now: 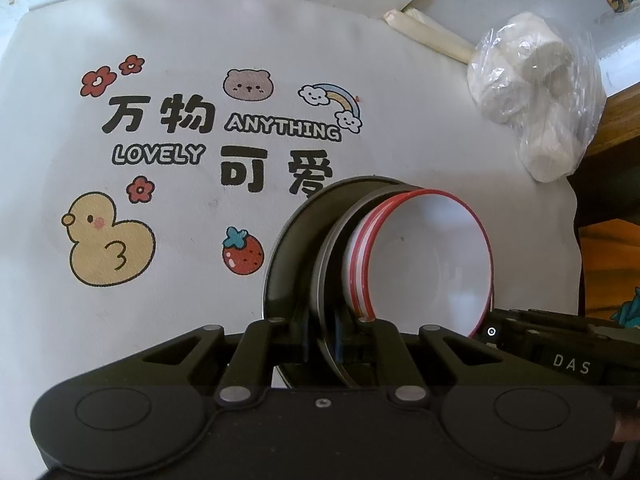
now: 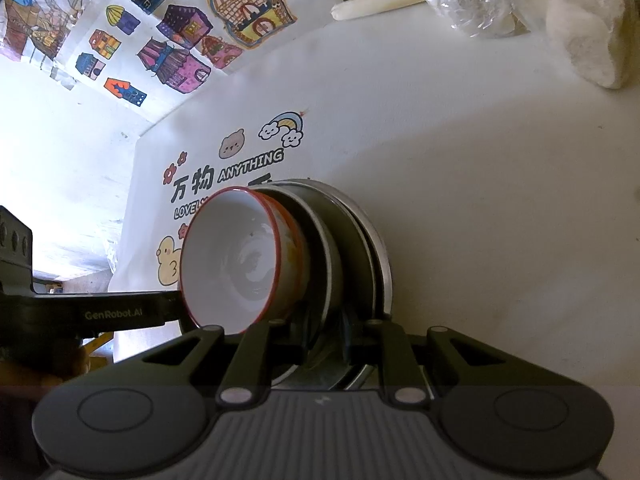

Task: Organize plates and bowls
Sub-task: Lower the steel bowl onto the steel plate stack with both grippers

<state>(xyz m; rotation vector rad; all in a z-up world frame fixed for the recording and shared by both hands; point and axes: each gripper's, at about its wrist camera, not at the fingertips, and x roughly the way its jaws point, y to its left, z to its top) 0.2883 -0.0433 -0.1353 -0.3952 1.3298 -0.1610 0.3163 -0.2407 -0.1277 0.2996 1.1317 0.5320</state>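
Fingers (image 1: pixel 338 336) half-hidden behind plates (image 1: pixel 292 256)

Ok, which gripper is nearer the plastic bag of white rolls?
Right. The right gripper, clamped on the rim of the plate stack, has the bag ahead to its right. The left gripper grips the opposite rim, farther from the bag.

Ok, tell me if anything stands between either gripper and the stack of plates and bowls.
Nothing visible does. The left gripper and the right gripper are each clamped on the rim of the metal plates from opposite sides, with the red-rimmed bowls nested on top. The plastic bag lies well clear of the stack.
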